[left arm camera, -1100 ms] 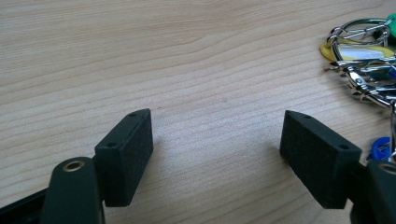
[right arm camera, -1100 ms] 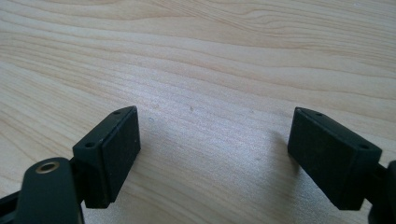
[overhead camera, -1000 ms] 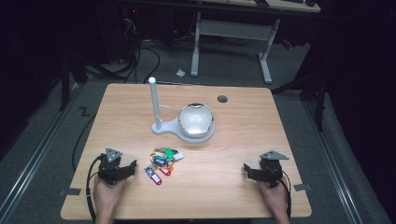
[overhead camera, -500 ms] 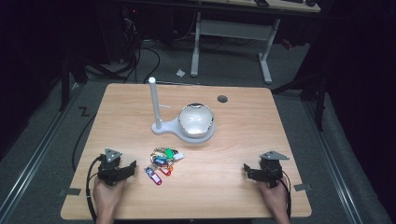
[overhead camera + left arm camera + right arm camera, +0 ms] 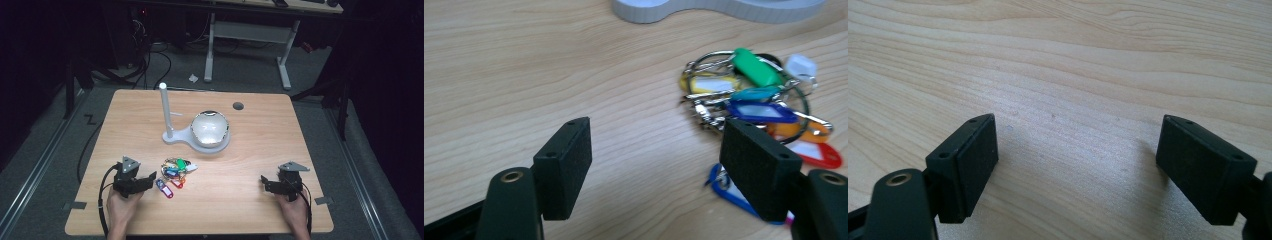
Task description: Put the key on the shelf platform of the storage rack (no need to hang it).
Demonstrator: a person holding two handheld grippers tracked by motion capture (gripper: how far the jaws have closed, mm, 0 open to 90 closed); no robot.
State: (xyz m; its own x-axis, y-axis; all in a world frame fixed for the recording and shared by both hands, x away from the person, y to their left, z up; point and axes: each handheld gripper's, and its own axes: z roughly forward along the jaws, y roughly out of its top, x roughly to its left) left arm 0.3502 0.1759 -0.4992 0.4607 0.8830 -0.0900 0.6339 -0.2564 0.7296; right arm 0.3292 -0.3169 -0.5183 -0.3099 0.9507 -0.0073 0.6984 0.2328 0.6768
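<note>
A bunch of key tags (image 5: 175, 170) in green, blue, yellow, red and white lies on the wooden table (image 5: 250, 150), in front of a white stand. In the left gripper view the key tags (image 5: 754, 100) lie just ahead and to the right of the jaws. My left gripper (image 5: 149, 181) rests on the table left of the bunch, open and holding nothing (image 5: 656, 150). My right gripper (image 5: 265, 184) sits near the front right of the table, open over bare wood (image 5: 1075, 150).
A white stand (image 5: 172, 136) with an upright post (image 5: 164, 107) and a shiny round dome (image 5: 210, 128) stands mid-table; its base edge (image 5: 704, 9) is visible beyond the keys. A dark cable hole (image 5: 238, 106) is farther back. Desk legs and cables lie on the floor behind.
</note>
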